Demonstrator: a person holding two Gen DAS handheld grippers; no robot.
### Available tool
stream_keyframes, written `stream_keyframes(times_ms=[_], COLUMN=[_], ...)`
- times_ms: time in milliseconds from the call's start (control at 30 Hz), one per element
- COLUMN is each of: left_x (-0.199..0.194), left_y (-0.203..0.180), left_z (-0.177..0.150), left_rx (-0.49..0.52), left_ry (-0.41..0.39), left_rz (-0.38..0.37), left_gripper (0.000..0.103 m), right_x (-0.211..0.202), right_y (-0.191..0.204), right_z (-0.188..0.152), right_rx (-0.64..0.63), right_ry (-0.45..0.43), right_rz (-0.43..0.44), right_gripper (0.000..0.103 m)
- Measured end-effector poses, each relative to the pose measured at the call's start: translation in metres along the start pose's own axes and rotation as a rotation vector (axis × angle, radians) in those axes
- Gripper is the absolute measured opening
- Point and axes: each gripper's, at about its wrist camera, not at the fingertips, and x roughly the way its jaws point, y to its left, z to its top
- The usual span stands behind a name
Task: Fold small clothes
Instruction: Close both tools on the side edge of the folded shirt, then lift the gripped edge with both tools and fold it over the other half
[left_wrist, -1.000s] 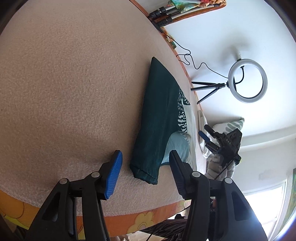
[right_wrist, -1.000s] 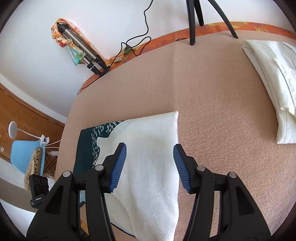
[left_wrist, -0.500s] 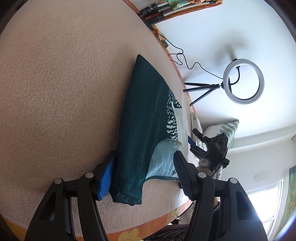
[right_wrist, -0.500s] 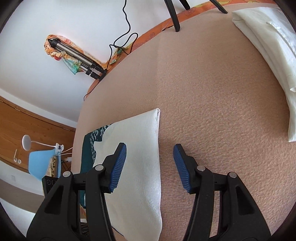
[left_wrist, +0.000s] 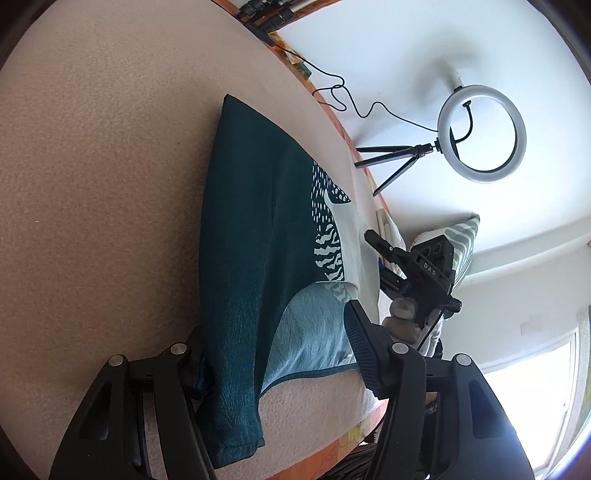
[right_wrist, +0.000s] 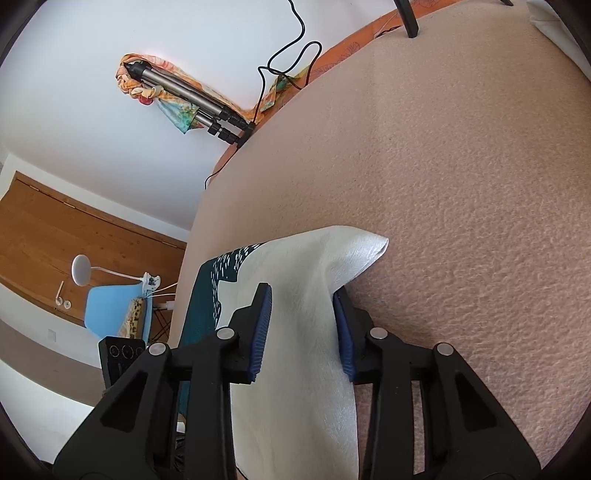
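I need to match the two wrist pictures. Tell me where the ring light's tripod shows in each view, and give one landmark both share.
Left wrist view: the ring light's tripod stands upper right, at the bed's far edge, against the white wall.
Right wrist view: only the foot of one black leg shows, at the top edge right of centre; the ring itself is out of frame.
Shared landmark: the folded silver tripod wrapped in colourful cloth, at the top edge of the left wrist view.

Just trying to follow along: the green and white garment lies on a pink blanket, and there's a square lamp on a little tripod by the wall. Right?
Nearly. The lamp is a ring, not square; the left wrist view shows its round white hoop on the small black tripod by the wall. The rest holds: the green and white garment does lie on the pink blanket.
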Motion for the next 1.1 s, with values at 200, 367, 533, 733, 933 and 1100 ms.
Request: stream_keyframes(times_ms=[200, 367, 533, 733, 933, 1100], left_x=[0.011, 0.005, -0.004, -0.010, -0.011, -0.008], left_y=[0.011, 0.012, -0.003, -0.012, -0.017, -0.026], left_z=[0.003, 0.003, 0.004, 0.004, 0.004, 0.007], left_rx=[-0.042, -0.054, 0.014, 0.055, 0.069, 0.109], left_ry=[0.018, 0.006, -0.033, -0.055, -0.069, -0.084], left_rz=[0.000, -0.023, -0.026, -0.032, -0.041, -0.042], left_gripper=[0.016, 0.005, 0.005, 0.005, 0.005, 0.004], right_x=[0.009, 0.012, 0.004, -0.013, -0.025, -0.035], right_y=[-0.002, 0.016, 0.046, 0.077, 0.084, 0.087], right_z=[0.002, 0.002, 0.003, 0.000, -0.005, -0.006], right_rx=[0.025, -0.043, -0.115, -0.188, -0.198, -0.205], right_ry=[0.027, 0.020, -0.017, -0.056, -0.075, -0.096], right_rz=[0.008, -0.086, -0.110, -0.110, -0.120, -0.123], right_gripper=[0.013, 0.008, 0.007, 0.006, 0.006, 0.006])
